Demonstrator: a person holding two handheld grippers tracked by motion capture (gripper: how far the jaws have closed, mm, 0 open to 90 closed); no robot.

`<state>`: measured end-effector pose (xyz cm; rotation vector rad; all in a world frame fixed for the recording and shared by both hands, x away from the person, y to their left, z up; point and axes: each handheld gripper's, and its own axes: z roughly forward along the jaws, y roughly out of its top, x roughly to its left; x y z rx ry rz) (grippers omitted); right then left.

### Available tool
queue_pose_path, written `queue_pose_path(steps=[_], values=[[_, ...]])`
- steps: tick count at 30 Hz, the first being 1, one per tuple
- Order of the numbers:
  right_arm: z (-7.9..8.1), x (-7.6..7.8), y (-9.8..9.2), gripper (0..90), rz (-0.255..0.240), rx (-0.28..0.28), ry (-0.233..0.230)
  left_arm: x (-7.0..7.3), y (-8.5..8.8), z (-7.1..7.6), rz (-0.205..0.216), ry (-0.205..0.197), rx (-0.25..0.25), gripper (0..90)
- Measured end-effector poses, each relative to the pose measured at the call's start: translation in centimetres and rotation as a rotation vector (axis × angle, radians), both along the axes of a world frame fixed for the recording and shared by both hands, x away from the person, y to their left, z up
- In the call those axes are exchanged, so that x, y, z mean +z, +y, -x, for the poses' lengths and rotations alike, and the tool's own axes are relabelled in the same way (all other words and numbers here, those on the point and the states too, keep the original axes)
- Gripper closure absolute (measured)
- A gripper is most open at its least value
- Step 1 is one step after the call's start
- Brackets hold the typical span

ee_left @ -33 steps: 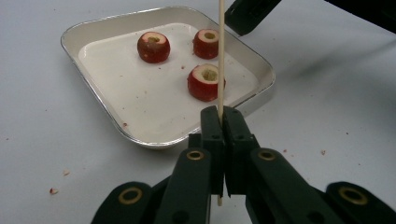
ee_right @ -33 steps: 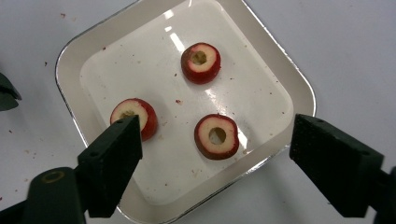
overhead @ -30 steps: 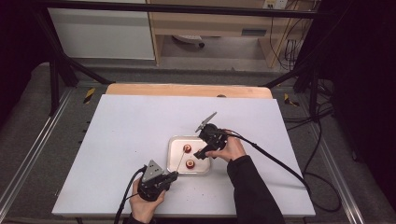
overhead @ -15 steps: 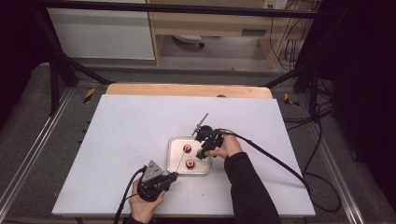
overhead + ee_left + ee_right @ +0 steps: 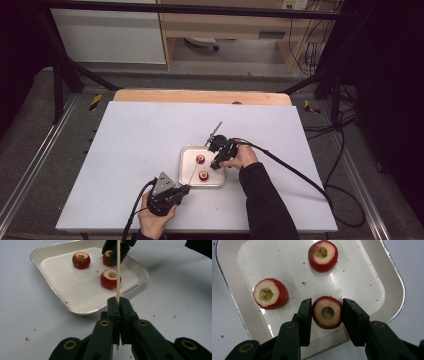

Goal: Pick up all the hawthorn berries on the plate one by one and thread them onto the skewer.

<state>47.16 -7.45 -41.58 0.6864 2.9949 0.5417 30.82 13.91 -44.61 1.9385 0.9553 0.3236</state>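
A shallow white tray (image 5: 187, 152) holds three cored red fruit pieces. In the right gripper view my right gripper (image 5: 327, 312) points down into the tray (image 5: 362, 290). Its jaws have just been closing around one piece (image 5: 323, 305), and the pads now meet its sides. The other two pieces (image 5: 270, 293) (image 5: 323, 255) lie loose. My left gripper (image 5: 119, 302) rests near the table's front edge, shut on a thin wooden skewer (image 5: 118, 272). The skewer points at the tray, past one loose piece (image 5: 110, 279).
The tray sits mid-table on a white board (image 5: 125, 150), with a wooden strip (image 5: 200, 96) along the far edge. Red crumbs (image 5: 27, 338) dot the surface. A black cable (image 5: 290, 170) trails right from the right gripper.
The right gripper has shifted slightly left and down into the tray, and its jaws have narrowed around a fruit piece. The left gripper and skewer have stayed put.
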Motion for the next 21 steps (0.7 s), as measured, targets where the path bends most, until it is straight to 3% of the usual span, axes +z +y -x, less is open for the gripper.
queue_pose_path(steps=[4,9,10,15,20,21], values=[[0.2,0.3,-0.1,61.1,-0.007,-0.015,0.008,0.0,0.0,0.0,0.003,-0.001,-0.001,88.5],[0.6,1.5,-0.4,61.1,-0.068,-0.077,0.006,0.1,0.0,0.2,0.015,-0.002,0.002,88.5],[0.8,2.2,-0.7,61.1,-0.121,-0.111,-0.002,0.1,0.0,0.2,0.019,-0.003,0.004,88.5],[1.7,3.7,-1.6,61.3,-0.267,-0.232,-0.011,0.3,-0.2,0.4,0.037,-0.013,0.008,88.5],[2.5,4.3,-2.9,61.3,-0.383,-0.342,-0.002,0.4,-0.4,0.5,0.053,-0.017,0.008,88.4],[2.5,4.3,-2.9,61.3,-0.383,-0.342,-0.002,0.4,-0.5,0.6,0.057,-0.017,0.009,88.4]])
